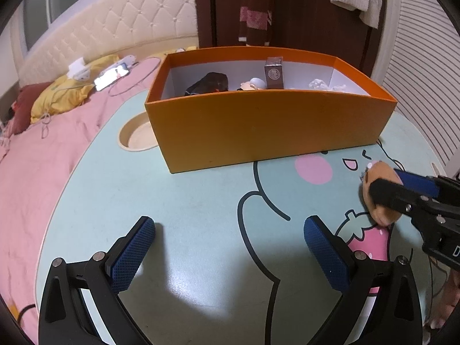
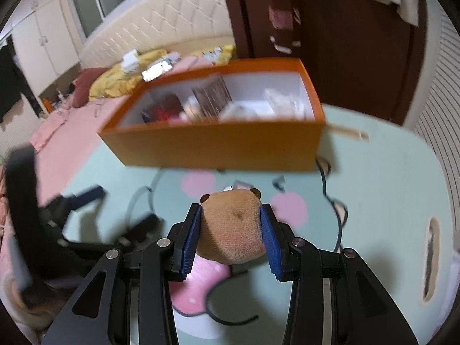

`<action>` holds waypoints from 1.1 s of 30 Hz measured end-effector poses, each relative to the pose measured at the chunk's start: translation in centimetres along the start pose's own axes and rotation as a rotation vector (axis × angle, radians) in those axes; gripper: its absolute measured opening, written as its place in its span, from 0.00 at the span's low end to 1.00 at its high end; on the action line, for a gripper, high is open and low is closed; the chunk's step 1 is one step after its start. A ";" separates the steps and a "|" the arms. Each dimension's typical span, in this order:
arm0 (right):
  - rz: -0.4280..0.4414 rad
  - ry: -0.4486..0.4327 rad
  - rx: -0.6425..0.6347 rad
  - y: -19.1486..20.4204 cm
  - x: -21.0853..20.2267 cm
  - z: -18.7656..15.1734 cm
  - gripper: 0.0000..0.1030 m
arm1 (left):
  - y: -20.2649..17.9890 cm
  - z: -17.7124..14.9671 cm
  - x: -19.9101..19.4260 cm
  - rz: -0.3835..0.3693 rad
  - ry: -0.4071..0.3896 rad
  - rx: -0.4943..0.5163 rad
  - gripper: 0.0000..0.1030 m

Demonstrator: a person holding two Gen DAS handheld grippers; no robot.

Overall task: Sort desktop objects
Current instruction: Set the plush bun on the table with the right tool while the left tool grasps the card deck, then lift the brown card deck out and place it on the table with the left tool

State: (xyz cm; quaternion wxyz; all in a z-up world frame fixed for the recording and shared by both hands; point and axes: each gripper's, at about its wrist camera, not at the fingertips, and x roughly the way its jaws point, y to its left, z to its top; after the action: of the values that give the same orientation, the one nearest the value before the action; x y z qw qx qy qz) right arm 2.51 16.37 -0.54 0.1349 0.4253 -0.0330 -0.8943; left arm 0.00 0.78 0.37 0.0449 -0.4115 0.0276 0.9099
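A brown plush toy [image 2: 233,227] with small dark ears sits squeezed between the blue pads of my right gripper [image 2: 231,224], held above the mint-green table [image 2: 388,178]. In the left wrist view the same plush toy [image 1: 379,184] and right gripper [image 1: 382,189] appear at the right edge. My left gripper [image 1: 230,230] stands open low over the table [image 1: 187,195], nothing between its fingers. An orange box [image 1: 258,126] stands behind it, holding a dark object [image 1: 208,83], a small brown carton [image 1: 274,72] and white items. The orange box [image 2: 218,146] looks blurred in the right wrist view.
A round cup hole [image 1: 135,136] is cut into the table left of the box. A bed with pink cover [image 1: 43,155], yellow cloth and a phone lies at the left. A dark door with hanging clothes [image 1: 256,5] stands behind the box.
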 end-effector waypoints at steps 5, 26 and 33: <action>-0.002 -0.043 0.001 -0.3 -0.2 -0.6 0.47 | 0.8 1.4 -2.0 0.022 -0.033 0.036 0.99; 0.137 -0.228 0.150 -3.3 -2.8 -1.3 0.77 | -2.6 14.7 4.5 -0.216 0.166 0.060 0.48; 0.185 -0.185 0.207 -4.2 -1.9 -1.3 0.77 | -3.5 15.5 7.5 -0.197 0.219 0.075 0.22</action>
State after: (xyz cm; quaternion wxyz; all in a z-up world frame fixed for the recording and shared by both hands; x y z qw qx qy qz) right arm 3.77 20.97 -0.70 0.1682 0.3481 -0.1763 -0.9052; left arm -16.07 6.07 4.92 0.1460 -0.5071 0.0256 0.8491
